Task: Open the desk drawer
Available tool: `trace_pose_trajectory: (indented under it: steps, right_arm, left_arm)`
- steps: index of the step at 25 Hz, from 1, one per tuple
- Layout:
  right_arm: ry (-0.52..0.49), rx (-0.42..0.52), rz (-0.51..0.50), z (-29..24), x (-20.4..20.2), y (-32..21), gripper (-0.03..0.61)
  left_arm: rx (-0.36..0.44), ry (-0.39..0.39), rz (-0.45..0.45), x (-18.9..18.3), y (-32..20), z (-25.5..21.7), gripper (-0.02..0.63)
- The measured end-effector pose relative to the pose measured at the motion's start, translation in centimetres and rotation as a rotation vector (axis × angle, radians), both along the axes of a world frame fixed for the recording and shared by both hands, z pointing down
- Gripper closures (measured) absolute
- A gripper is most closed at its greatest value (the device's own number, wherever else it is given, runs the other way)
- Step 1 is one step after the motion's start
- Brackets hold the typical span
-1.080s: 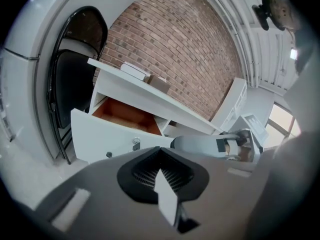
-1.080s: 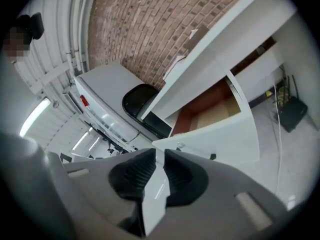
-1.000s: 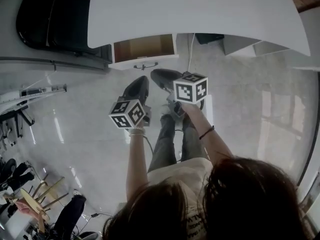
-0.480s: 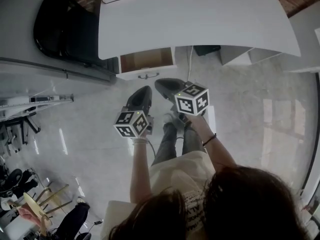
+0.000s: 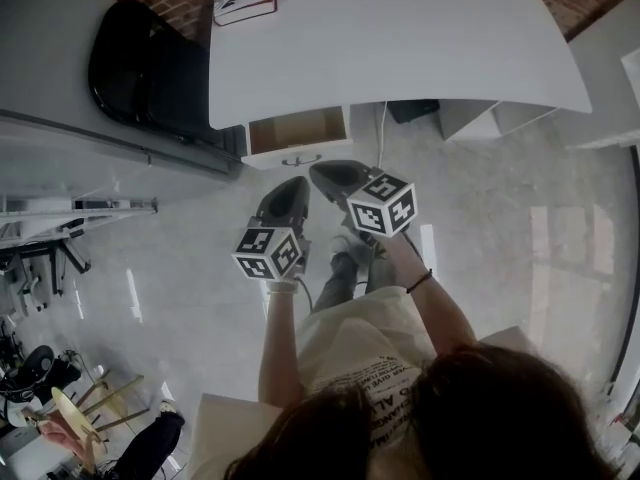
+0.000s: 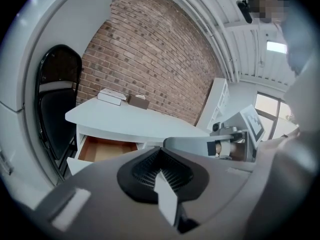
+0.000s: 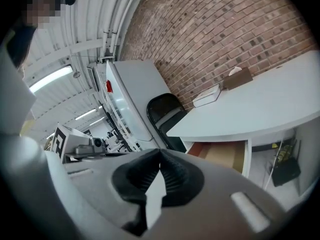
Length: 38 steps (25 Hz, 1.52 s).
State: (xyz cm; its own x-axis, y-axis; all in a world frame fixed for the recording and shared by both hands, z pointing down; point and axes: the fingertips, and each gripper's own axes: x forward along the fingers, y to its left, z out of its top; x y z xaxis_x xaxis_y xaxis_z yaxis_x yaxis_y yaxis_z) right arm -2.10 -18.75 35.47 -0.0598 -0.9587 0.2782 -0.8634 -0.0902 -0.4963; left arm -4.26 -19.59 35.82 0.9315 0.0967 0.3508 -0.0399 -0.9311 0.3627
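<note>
A: Checking the drawer (image 6: 105, 150) step. Where are we?

B: Looks done to me. It stands pulled out from under the desk (image 5: 400, 38), brown bottom showing. It's ahead of both grippers' tips and well apart from them.

A: Grippers?

B: Left gripper (image 6: 161, 159): jaws pressed together, nothing between them. Right gripper (image 7: 159, 160): same, closed on nothing. The two sit side by side, right one slightly further forward. Neither touches the handle (image 5: 300, 158).

A: Next move?

B: My read: nothing more needed for opening. If more travel is wanted, one gripper would have to spread its jaws, reach forward to the handle, clamp it and pull straight back.

A: What can't you see?

B: The drawer's rear end sits under the desk top, so I can't tell how much travel is left or whether anything lies at the back. The visible part looks bare. The handle is tiny in the head view and doesn't show in either gripper view. There's a dark thing under the desk, beyond the right gripper. Can't identify it.
</note>
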Motion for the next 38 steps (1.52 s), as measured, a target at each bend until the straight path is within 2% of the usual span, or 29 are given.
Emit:
trace_pose_trajectory:
  steps: [12, 20, 24, 38]
  right_arm:
    - [0.097, 0.045, -0.026, -3.3, -0.2, 0.4, 0.575]
    - [0.142, 0.103, 0.008, -5.7, -0.1, 1.0, 0.575]
    - [0.157, 0.100, 0.011, -5.7, 0.0, 1.2, 0.575]
    - [0.143, 0.098, 0.012, -5.0, 0.7, 1.4, 0.575]
  left_arm:
    - [0.040, 0.048, -0.024, -0.1, -0.1, -3.2, 0.617]
    - [0.099, 0.089, -0.032, 0.2, 0.0, -5.2, 0.617]
    - [0.144, 0.088, -0.033, 0.2, 0.0, -5.6, 0.617]
    - [0.145, 0.075, -0.041, 0.3, -0.2, -5.0, 0.617]
